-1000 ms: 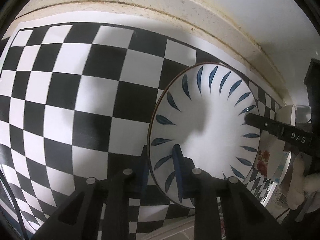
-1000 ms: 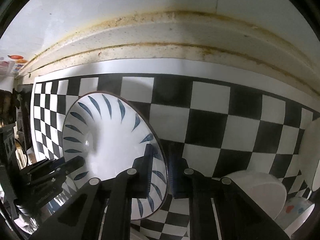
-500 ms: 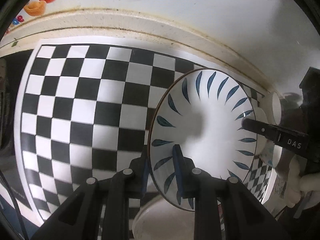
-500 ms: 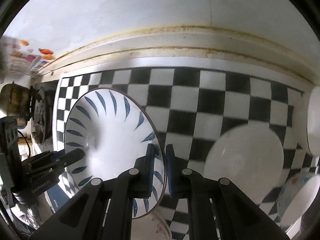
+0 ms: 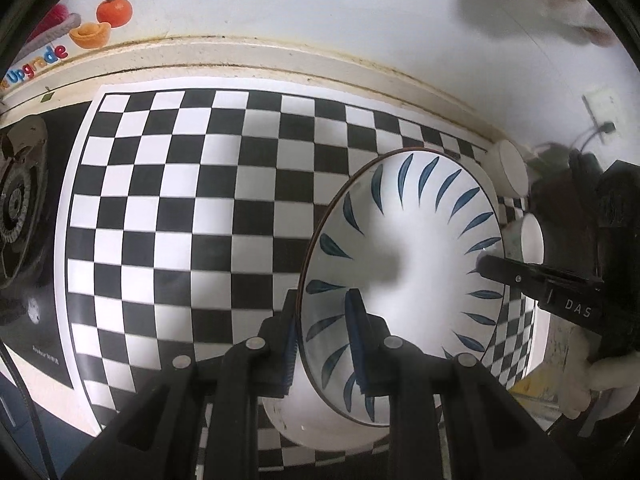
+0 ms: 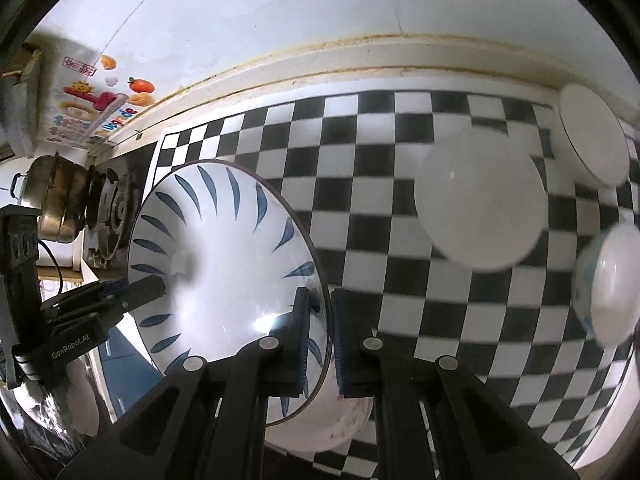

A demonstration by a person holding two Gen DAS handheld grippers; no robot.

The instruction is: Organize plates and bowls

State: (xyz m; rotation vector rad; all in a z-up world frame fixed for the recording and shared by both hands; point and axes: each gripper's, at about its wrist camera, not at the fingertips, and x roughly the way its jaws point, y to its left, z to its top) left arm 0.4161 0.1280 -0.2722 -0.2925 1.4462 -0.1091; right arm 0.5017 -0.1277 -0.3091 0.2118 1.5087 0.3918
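Blue-leafed bowl (image 5: 404, 240) rim between both grippers' fingers (image 5: 356, 336).

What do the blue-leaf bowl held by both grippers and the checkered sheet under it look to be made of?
Blue-leaf bowl: probably glazed ceramic, given its glossy white surface with sharp highlights and painted blue strokes. Checkered sheet: looks like printed paper or a thin mat, flat with a white border and a matte finish; which one I cannot tell.
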